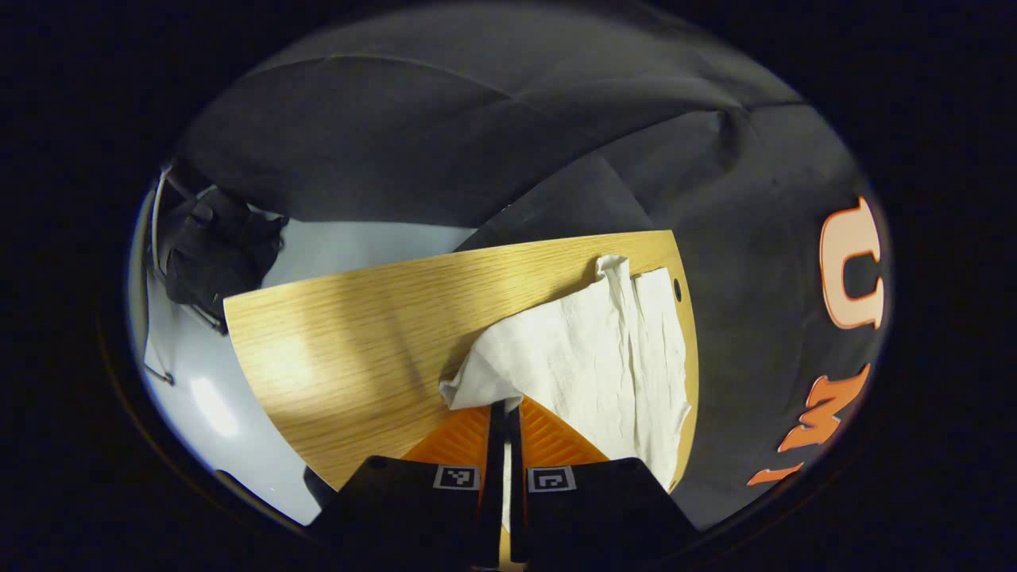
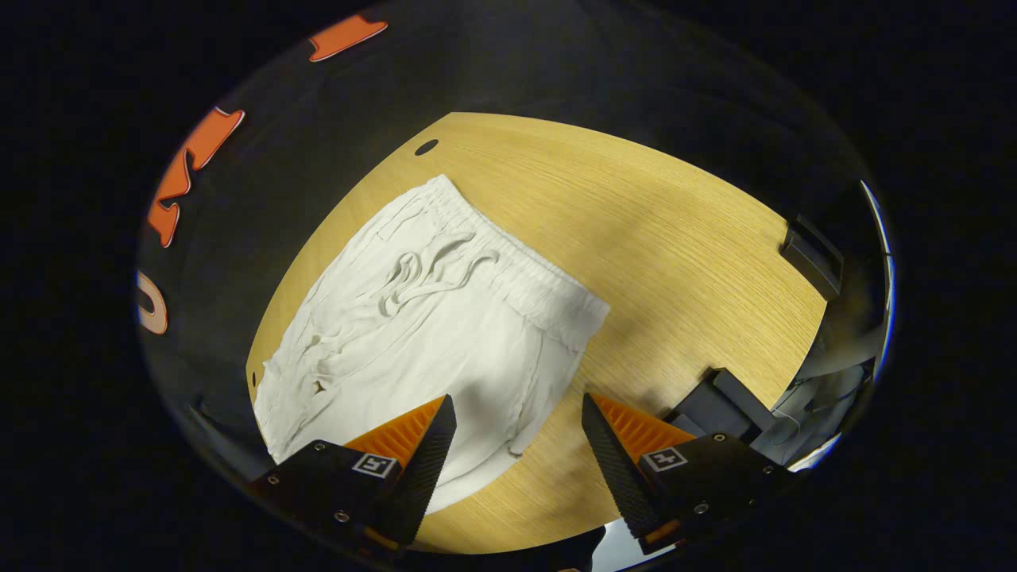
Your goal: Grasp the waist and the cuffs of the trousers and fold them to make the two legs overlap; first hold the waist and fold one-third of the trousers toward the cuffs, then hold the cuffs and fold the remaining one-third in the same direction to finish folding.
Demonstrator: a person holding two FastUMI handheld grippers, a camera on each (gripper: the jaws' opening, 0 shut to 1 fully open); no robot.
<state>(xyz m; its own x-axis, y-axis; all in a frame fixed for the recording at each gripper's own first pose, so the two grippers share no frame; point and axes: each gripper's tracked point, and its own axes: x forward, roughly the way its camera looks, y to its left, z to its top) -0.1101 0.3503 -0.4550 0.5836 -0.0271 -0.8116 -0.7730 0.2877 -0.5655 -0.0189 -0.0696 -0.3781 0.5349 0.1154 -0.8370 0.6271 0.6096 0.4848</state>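
Trousers (image 2: 429,334), plain, no legible writing

left claw (image 1: 505,413) pinches trousers (image 1: 588,349) on table (image 1: 349,342).

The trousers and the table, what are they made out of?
The trousers look like thin woven cloth, maybe cotton or linen: matte, crinkled all over, with a gathered waistband and a soft drawstring. The table looks like wood or a wood-look laminate: fine straight grain lines, a smooth top with a faint sheen. The pictures cannot settle which.
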